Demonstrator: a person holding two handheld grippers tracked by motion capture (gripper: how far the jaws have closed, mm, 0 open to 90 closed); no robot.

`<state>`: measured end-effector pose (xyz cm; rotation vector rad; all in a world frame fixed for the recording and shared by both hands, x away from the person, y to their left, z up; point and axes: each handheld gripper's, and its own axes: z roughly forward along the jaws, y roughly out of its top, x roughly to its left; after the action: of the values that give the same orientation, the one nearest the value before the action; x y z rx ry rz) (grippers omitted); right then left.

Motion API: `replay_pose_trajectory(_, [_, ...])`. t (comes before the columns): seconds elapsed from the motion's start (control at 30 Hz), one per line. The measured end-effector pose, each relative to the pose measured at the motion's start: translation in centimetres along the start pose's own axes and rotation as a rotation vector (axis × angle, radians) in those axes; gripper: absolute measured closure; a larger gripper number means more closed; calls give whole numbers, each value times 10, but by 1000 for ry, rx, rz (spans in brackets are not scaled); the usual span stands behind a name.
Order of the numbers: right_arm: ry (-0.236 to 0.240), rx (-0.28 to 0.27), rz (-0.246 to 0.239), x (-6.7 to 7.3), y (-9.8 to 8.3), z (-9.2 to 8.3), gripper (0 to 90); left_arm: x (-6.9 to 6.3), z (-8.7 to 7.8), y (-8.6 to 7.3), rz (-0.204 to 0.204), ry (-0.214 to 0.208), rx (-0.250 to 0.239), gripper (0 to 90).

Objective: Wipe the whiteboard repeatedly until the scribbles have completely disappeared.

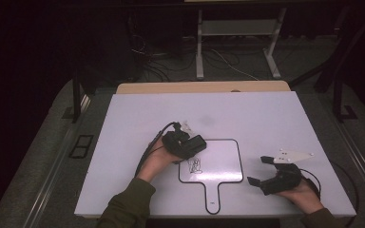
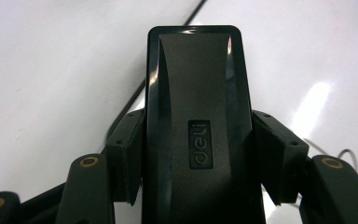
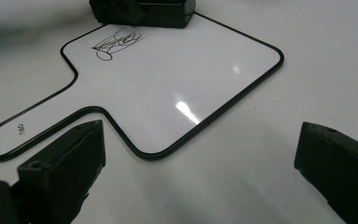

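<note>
White tabletop (image 1: 138,123) lay under a dim room, and nearest the person the right gripper (image 1: 261,171) rested on it beside the paddle-shaped whiteboard (image 1: 223,161), its jaws spread wide with nothing between them, probably kept aside so the board stayed clear. Farther in, the left gripper (image 1: 192,146) had its jaws clamped on the black eraser (image 2: 199,121), holding it by both long sides so its flat underside could face the board. That eraser sat at the board's upper left corner, just above the black scribble (image 1: 195,165), apparently placed to wipe it away.
</note>
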<state>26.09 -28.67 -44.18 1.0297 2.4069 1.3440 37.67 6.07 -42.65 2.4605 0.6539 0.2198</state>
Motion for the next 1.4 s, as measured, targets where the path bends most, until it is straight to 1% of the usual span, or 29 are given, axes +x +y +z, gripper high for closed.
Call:
replay_pose_trajectory(0.17, [0, 2, 1, 0, 0, 0, 7, 9, -4, -4, -30, 29, 7, 390])
replay_pose_trajectory(0.2, [-1, 1, 1, 0, 0, 0, 7, 11, -4, -6, -37, 36, 0, 390])
replay_pose_trajectory(0.27, [0, 1, 1, 0, 0, 0, 7, 15, -6, -8, -35, 52, 5, 390])
replay_pose_trajectory(0.3, [0, 1, 1, 0, 0, 0, 7, 17, -7, -9, -51, 60, 10, 391])
replay_pose_trajectory(0.37, [1, 1, 1, 0, 0, 0, 7, 22, -8, -11, -62, 65, -1, 390])
replay_pose_trajectory(0.4, [0, 1, 1, 0, 0, 0, 7, 23, -8, -12, -74, 61, -6, 391])
replay_pose_trajectory(0.43, [1, 2, 0, 0, 0, 0, 7, 24, -9, -12, -75, 58, 1, 390])
replay_pose_trajectory(0.47, [1, 1, 0, 0, 0, 0, 7, 23, -8, -12, -74, 60, -4, 390])
replay_pose_trajectory(0.5, [1, 2, -2, 0, 0, 0, 7, 23, -9, -11, -64, 64, 10, 391])
replay_pose_trajectory(0.57, [2, 3, -4, 0, 0, 1, 7, 20, -7, -9, -58, 63, 8, 391])
replay_pose_trajectory(0.6, [2, 5, -4, 0, 0, 1, 7, 19, -6, -7, -44, 66, 10, 390])
replay_pose_trajectory(0.63, [2, 6, -3, 0, 0, 1, 7, 17, -6, -6, -50, 65, 18, 391])
replay_pose_trajectory(0.67, [1, 6, -3, 0, 0, 2, 7, 16, -5, -4, -41, 58, 22, 391])
replay_pose_trajectory(0.7, [1, 6, -4, 0, 0, 2, 7, 14, -3, -3, -40, 55, 13, 391])
replay_pose_trajectory(0.73, [1, 6, -4, 0, 0, 2, 7, 13, -2, -1, -23, 53, 19, 391])
replay_pose_trajectory(0.77, [1, 6, -4, 0, 0, 2, 7, 10, -1, 1, -28, 50, 20, 391])
replay_pose_trajectory(0.83, [1, 8, -2, 0, 0, 2, 7, 5, 1, 5, -13, 32, 19, 391])
replay_pose_trajectory(0.93, [1, 8, -3, 0, 0, 2, 7, 0, 5, 10, 4, 35, 20, 391])
replay_pose_trajectory(0.97, [1, 6, -3, 0, 0, 2, 7, 0, 5, 11, 0, 38, 23, 391])
replay_pose_trajectory(1.0, [0, 6, -3, 0, 0, 1, 7, 1, 6, 10, -15, 39, 13, 391])
replay_pose_trajectory(1.07, [1, 3, -3, 0, 0, 1, 7, 7, 6, 9, -10, 40, 5, 391])
replay_pose_trajectory(1.13, [1, 4, -3, 0, 0, 1, 7, 10, 5, 8, -38, 42, 8, 391])
replay_pose_trajectory(1.2, [1, 4, -4, 0, 0, 1, 7, 14, 4, 6, -47, 59, 10, 391])
replay_pose_trajectory(1.23, [1, 3, -4, 0, 0, 1, 7, 15, 4, 5, -58, 61, 1, 391])
replay_pose_trajectory(1.27, [1, 3, -4, 0, 0, 1, 7, 18, 3, 4, -54, 66, 2, 391])
replay_pose_trajectory(1.33, [0, 3, -3, 0, 0, 1, 7, 22, 2, 3, -58, 76, -2, 391])
replay_pose_trajectory(1.37, [-1, 3, -2, 0, 0, 1, 7, 23, 2, 2, -66, 82, 0, 391])
replay_pose_trajectory(1.4, [1, 3, -3, 0, 0, 1, 7, 25, 1, 1, -64, 92, 6, 391])
